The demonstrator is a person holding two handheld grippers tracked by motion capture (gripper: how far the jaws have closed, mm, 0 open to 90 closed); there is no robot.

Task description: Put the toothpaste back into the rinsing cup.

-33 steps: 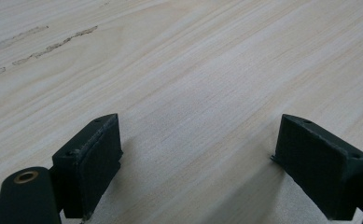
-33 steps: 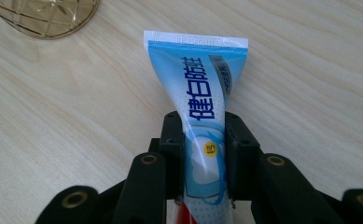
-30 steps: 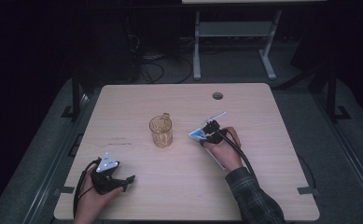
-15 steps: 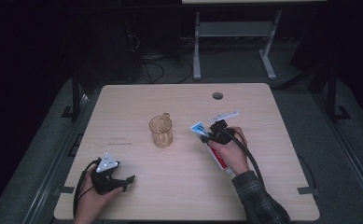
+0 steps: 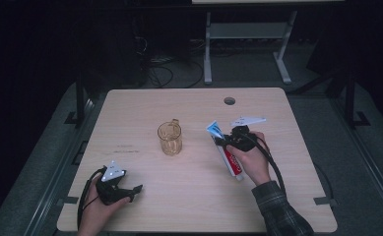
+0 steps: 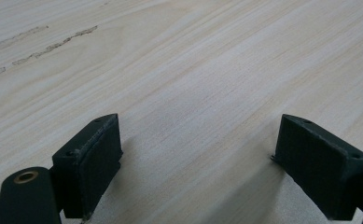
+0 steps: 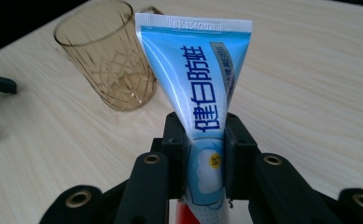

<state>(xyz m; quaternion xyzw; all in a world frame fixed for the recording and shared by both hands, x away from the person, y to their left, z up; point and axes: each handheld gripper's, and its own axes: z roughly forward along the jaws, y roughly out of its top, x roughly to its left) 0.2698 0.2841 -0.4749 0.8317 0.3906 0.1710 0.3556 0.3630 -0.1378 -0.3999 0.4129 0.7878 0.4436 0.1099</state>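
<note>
A blue, white and red toothpaste tube [image 5: 226, 151] [image 7: 200, 84] is clamped in my right gripper [image 5: 222, 140] [image 7: 206, 154], whose jaws press its sides below the crimped end. The tube is lifted off the table at the middle right, crimped end pointing toward the amber glass cup [image 5: 170, 137] [image 7: 109, 60], which stands upright at the table's centre. My left gripper [image 5: 130, 191] [image 6: 212, 163] rests on the wood near the front left, jaws wide apart with nothing between them.
The light wooden table [image 5: 189, 201] has a round cable hole [image 5: 229, 101] at the back right. Faint scuff marks [image 6: 44, 46] lie on the wood ahead of the left gripper. A metal stand [image 5: 248, 44] and cables sit on the dark floor behind the table.
My right hand has lifted the toothpaste tube and carried it slightly back and right, tilting its crimped end upward. The left gripper has stayed put.
</note>
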